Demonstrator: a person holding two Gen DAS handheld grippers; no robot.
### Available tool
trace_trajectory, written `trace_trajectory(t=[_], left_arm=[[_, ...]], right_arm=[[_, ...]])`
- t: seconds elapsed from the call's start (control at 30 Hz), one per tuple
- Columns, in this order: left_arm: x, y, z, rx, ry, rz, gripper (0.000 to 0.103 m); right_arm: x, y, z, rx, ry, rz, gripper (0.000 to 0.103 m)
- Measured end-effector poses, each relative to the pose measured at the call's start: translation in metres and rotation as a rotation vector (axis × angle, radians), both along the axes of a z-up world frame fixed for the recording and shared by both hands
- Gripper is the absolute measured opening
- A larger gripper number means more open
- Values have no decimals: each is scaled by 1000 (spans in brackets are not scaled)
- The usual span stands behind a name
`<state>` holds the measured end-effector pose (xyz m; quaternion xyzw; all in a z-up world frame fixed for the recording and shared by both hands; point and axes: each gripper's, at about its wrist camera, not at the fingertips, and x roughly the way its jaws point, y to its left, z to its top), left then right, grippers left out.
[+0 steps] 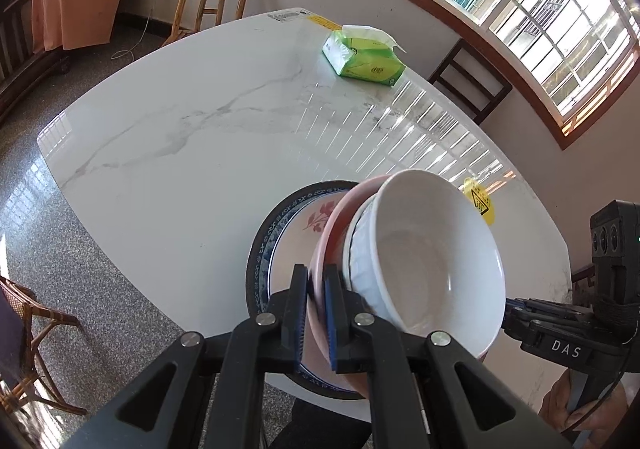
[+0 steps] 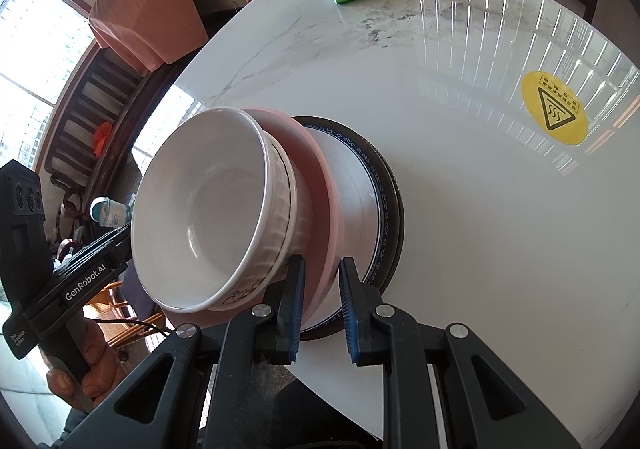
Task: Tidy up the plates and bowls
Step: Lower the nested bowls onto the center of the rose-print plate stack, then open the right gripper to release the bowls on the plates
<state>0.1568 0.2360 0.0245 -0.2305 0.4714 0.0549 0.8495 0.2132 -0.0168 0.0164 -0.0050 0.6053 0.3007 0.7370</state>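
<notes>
The pink bowl [image 1: 332,233], white bowl [image 1: 432,261] nested inside, sits on the plates [image 1: 264,249] at the table's [image 1: 180,153] six-o'clock edge. Left gripper [image 1: 316,313] pinches its rim; right gripper [image 2: 320,309] straddles the opposite rim, apparently clamped. Keep both hands level to avoid tipping.

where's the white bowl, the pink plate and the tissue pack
white bowl [image 2: 200,225]: right wrist view, inside bottom
pink plate [image 2: 316,169]: right wrist view, its rim
tissue pack [image 1: 366,63]: left wrist view, green top face
</notes>
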Motion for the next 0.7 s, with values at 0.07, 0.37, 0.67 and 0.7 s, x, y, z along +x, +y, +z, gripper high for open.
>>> trace_trajectory(t=[0.07, 0.37, 0.67, 0.7], left_arm=[[-2, -2, 0, 14, -11, 5, 7], [-6, -8, 0, 69, -35, -2, 7], [-10, -9, -1, 110, -74, 5, 10], [-11, -10, -1, 121, -78, 4, 10]], right_arm=[[-1, -1, -1, 20, -2, -3, 18], [2, -8, -5, 73, -9, -32, 18], [-5, -10, -4, 96, -76, -47, 19], [-6, -10, -4, 97, -88, -47, 19]])
